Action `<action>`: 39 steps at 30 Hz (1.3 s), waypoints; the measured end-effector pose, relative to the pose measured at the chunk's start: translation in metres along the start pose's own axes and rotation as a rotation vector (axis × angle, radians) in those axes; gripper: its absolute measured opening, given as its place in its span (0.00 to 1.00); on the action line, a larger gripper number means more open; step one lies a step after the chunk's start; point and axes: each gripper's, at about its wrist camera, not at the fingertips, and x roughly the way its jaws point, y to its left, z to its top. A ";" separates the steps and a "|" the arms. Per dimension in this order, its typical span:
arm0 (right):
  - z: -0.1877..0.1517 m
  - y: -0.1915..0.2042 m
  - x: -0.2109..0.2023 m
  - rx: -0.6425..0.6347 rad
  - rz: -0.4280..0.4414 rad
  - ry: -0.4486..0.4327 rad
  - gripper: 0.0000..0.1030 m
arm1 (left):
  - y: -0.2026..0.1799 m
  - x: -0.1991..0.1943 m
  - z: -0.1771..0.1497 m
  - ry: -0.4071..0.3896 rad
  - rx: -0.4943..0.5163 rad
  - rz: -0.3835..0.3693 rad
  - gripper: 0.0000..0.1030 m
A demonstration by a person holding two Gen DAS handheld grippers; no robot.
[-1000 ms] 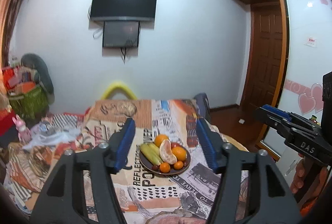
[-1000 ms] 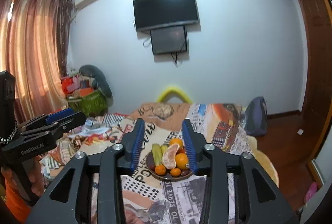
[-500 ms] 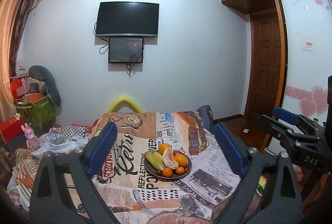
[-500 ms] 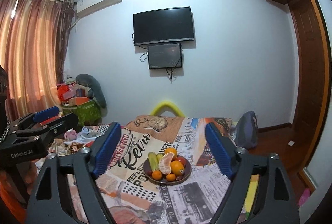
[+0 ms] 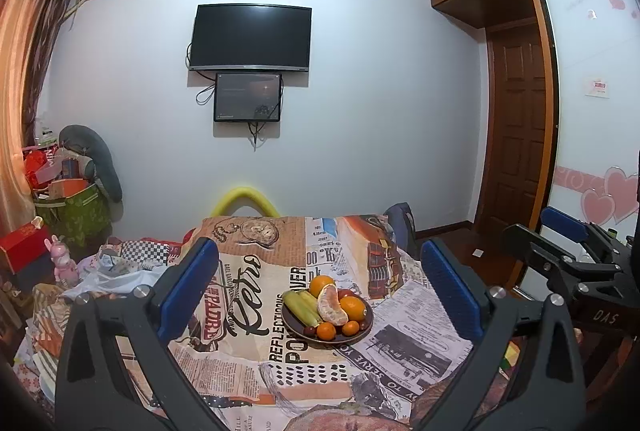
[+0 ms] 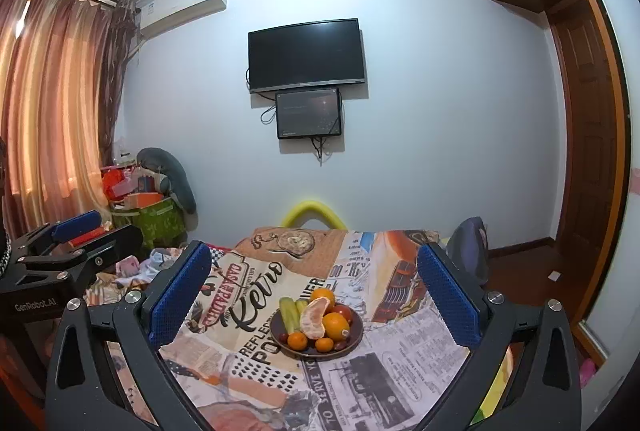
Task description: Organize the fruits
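The plate (image 5: 298,327) of fruit (image 5: 328,305) sits on the printed cloth (image 5: 248,287), and small dark fruits are half hidden. It is far ahead of the left gripper (image 5: 320,289) and right gripper (image 6: 316,291), both spread wide, holding nothing

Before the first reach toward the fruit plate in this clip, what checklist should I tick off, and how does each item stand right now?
1. Left gripper open and holding nothing: ok, jaws spread wide.
2. Right gripper open and holding nothing: ok, jaws spread wide.
3. Plate in view of both wrist cameras: ok, it sits on the printed cloth between the fingers.
4. Fruit all on the plate: ok, bananas, peeled citrus, oranges and small dark fruits are piled there.
5. Grippers apart from the fruit: ok, neither touches it.
6. Target spot for sorted fruit: cannot tell, no second container shows.
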 end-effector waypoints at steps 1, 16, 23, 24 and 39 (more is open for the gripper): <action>0.000 -0.001 0.000 0.002 0.000 0.001 1.00 | -0.001 0.001 -0.001 0.000 0.001 0.001 1.00; 0.000 0.000 -0.001 0.001 0.000 0.011 1.00 | -0.001 0.000 -0.002 -0.003 0.008 0.003 1.00; 0.000 0.000 -0.001 0.001 -0.001 0.012 1.00 | 0.000 0.001 -0.001 -0.003 0.010 0.004 1.00; 0.001 0.000 -0.001 0.002 -0.001 0.013 1.00 | 0.001 0.001 -0.001 -0.003 0.010 0.004 1.00; 0.002 -0.001 0.001 -0.001 -0.004 0.019 1.00 | 0.000 0.000 -0.001 -0.005 0.017 -0.003 1.00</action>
